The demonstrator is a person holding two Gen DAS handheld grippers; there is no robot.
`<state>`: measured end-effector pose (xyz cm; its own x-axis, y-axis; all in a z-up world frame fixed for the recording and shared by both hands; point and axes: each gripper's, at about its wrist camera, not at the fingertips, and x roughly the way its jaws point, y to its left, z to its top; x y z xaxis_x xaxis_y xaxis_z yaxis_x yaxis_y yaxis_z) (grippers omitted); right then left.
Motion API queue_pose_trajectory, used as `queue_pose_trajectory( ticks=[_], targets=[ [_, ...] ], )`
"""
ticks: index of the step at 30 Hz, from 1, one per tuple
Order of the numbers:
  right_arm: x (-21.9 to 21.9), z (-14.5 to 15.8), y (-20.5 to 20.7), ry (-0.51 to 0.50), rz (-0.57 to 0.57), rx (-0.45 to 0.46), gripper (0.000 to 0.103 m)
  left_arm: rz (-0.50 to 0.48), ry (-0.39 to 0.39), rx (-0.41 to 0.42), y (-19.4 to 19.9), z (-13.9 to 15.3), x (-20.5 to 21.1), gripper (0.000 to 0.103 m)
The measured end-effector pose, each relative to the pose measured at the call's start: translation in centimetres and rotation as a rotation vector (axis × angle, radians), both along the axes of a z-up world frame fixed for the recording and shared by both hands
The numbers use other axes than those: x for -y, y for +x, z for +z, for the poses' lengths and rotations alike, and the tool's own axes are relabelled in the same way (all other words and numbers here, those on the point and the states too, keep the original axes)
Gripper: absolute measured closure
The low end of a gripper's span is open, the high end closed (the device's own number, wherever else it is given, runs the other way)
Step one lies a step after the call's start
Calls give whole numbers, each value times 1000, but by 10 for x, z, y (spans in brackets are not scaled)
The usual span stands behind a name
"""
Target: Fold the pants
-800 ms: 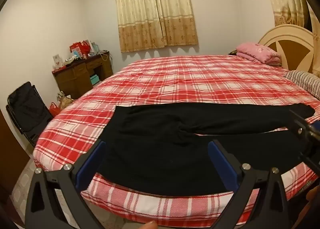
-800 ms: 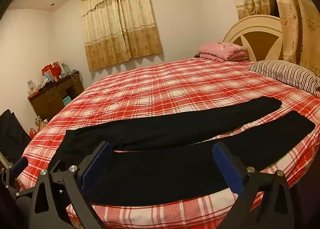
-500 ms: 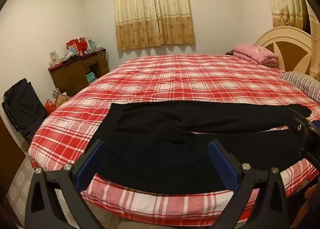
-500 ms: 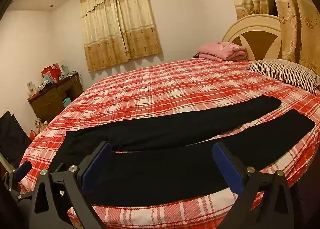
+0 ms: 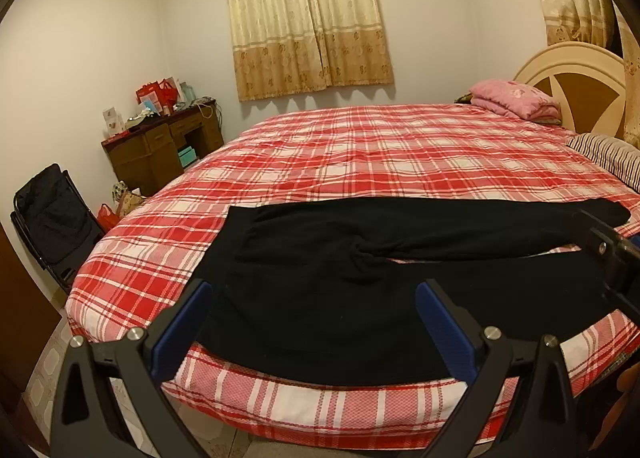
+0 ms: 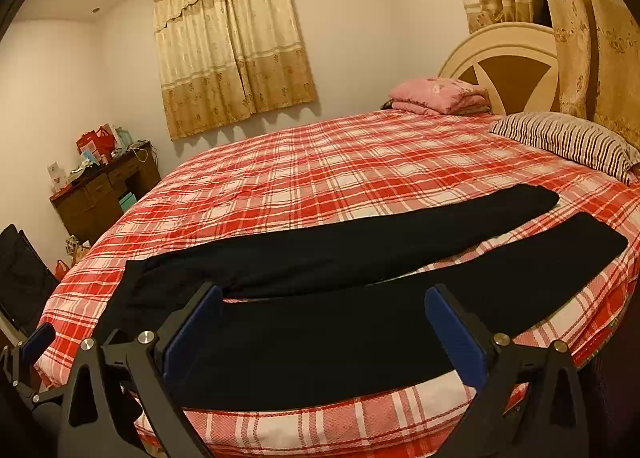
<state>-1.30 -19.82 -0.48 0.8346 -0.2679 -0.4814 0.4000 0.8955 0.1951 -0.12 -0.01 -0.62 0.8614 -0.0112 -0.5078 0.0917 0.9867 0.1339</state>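
Observation:
Black pants [image 5: 320,282] lie flat near the front edge of a round bed with a red plaid cover [image 5: 380,146], waist at the left and both legs stretched to the right. In the right wrist view the pants [image 6: 360,318] show the two legs apart, the nearer one along the bed's edge. My left gripper [image 5: 314,322] hovers open in front of the waist and seat, its blue pads [image 5: 182,328] spread wide with nothing between them. My right gripper [image 6: 324,324] stands open before the nearer leg, also touching nothing.
A folded pink blanket [image 5: 516,98] and a striped pillow [image 6: 568,142] lie by the headboard [image 6: 508,70] at the right. A wooden desk [image 5: 160,150] with bags and a black folding chair [image 5: 52,210] stand at the left wall. Curtains [image 5: 308,14] hang behind the bed.
Both views have drifted slightly, with the bed sitting a little lower and more to the left in the left wrist view. The pants have not moved and both grippers stay open.

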Motion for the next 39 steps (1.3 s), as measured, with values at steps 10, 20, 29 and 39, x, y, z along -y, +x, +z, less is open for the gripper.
queue_pose_trajectory(
  ticks=[10,20,29,39],
  targets=[
    [0,-2,2,-5,5,-2,1,-5,-8,-16,2,-3,-4,0],
    [-2,-3,2,4,1,-8,1,-6,-11,-23,2,-4,-5,0],
    [-4,-3,2,-3,-2,-6,1,-9,-11,-25,1,-4,-6,0],
    [-5,-3,2,-3,2,-8,1,-8,-10,-29,0,-5,-4,0]
  ],
)
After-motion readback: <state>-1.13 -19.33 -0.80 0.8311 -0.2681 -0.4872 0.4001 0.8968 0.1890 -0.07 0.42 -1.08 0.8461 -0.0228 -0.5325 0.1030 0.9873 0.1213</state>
